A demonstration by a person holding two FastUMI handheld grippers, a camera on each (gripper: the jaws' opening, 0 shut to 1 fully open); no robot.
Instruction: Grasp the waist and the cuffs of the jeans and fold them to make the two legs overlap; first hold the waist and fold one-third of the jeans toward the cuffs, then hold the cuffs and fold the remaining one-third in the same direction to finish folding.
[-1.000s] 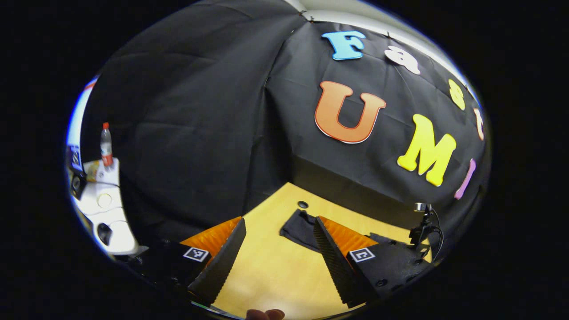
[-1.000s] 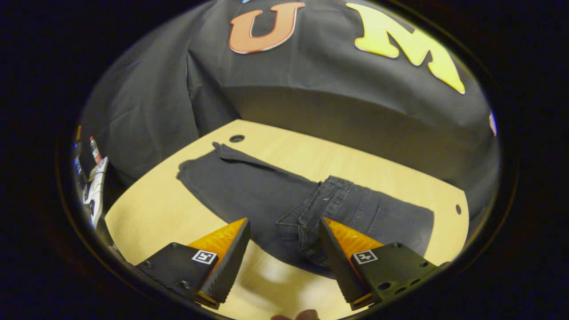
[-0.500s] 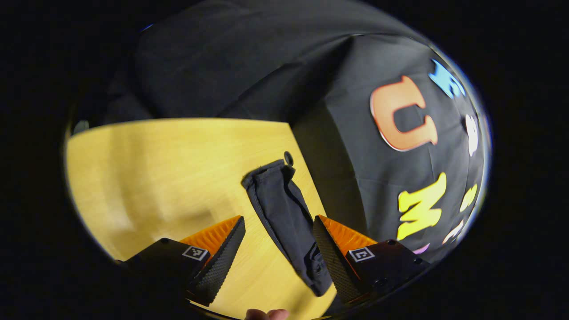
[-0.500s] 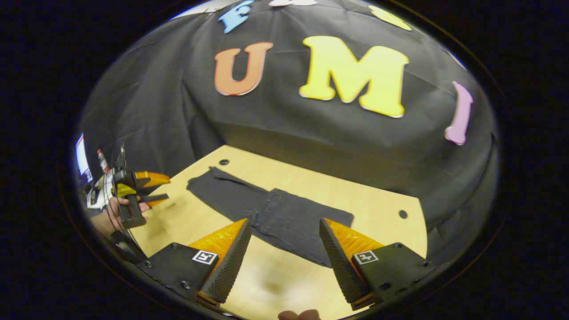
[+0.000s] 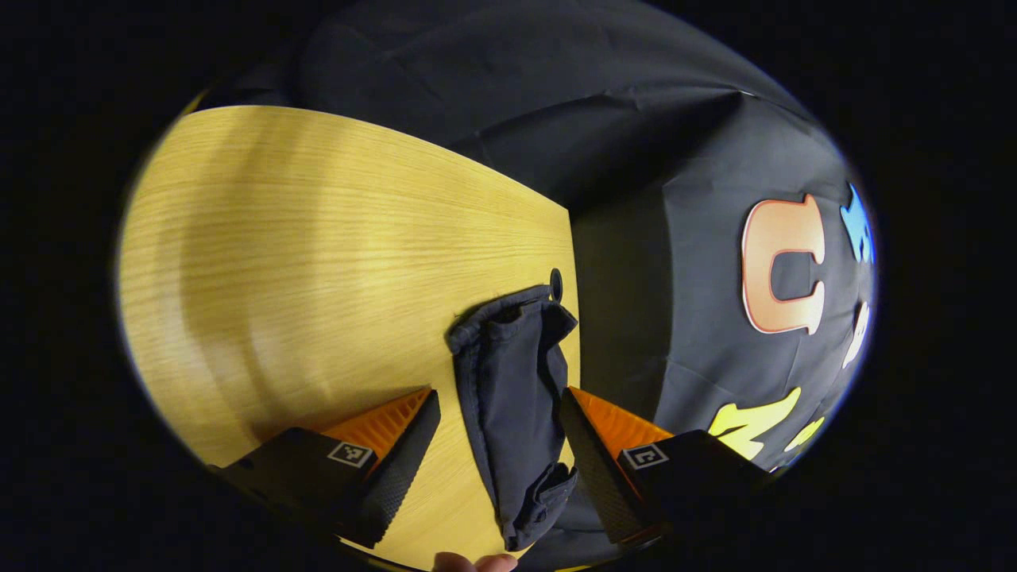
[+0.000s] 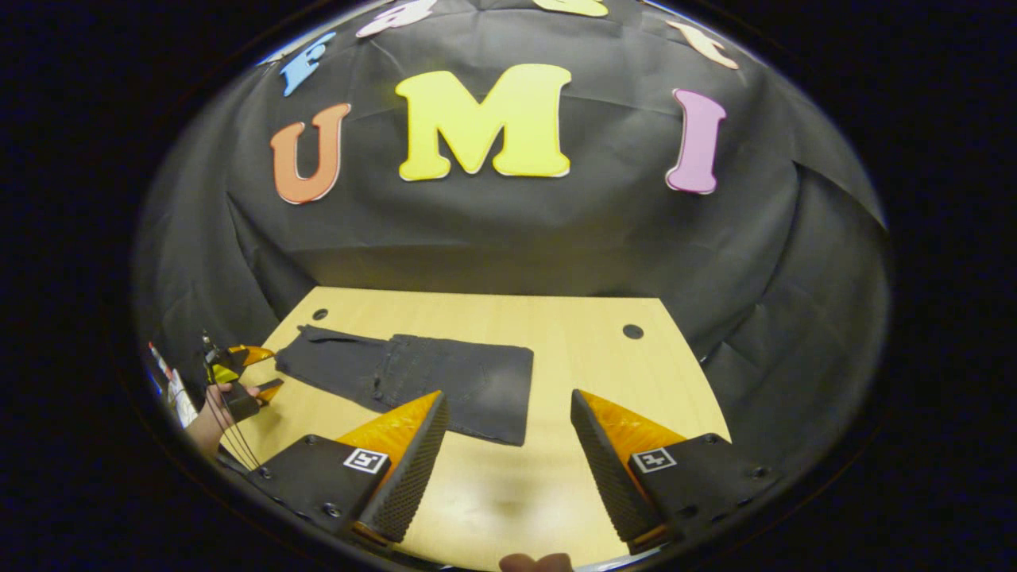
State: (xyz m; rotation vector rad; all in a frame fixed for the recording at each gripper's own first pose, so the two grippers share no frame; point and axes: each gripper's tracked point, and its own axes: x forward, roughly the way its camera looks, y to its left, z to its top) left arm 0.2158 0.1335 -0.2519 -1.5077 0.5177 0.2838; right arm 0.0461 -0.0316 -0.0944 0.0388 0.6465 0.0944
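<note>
Jeans [image 6: 413, 377] lying flat on the wooden table [image 6: 588, 373], legs already overlapped and the waist third already turned over toward the cuffs, judging from the doubled, seamed panel at the jeans' right end. What remains is the cuff fold.

Right gripper view: my right gripper [image 6: 508, 457] hangs with its fingers spread apart and nothing between them, pulled back from the jeans on the near side, off their folded waist end. Beyond the cuff end of the jeans my left gripper [image 6: 254, 372] shows small, with the hand [image 6: 210, 413] that holds it, just beside the cuffs.

Left gripper view: my left gripper [image 5: 496, 461] looks along the length of the jeans [image 5: 512, 397] from above the folded waist end. The fingers stand apart on either side of the cloth; I cannot tell whether they touch it, and they do not press on it. The cuffs [image 5: 508, 318] lie at the far end, next to the round hole [image 5: 555, 284] in the table.

For the step in hand, I judge that both grippers should take the cuff end, one at each corner, with each finger pair closing through both leg layers so that neither leg slips out. The cuffs should then be lifted only enough to clear the cloth, carried toward the folded waist panel, and laid with edges square on it. The likely fault is catching one layer only, which would skew the fold.
</note>
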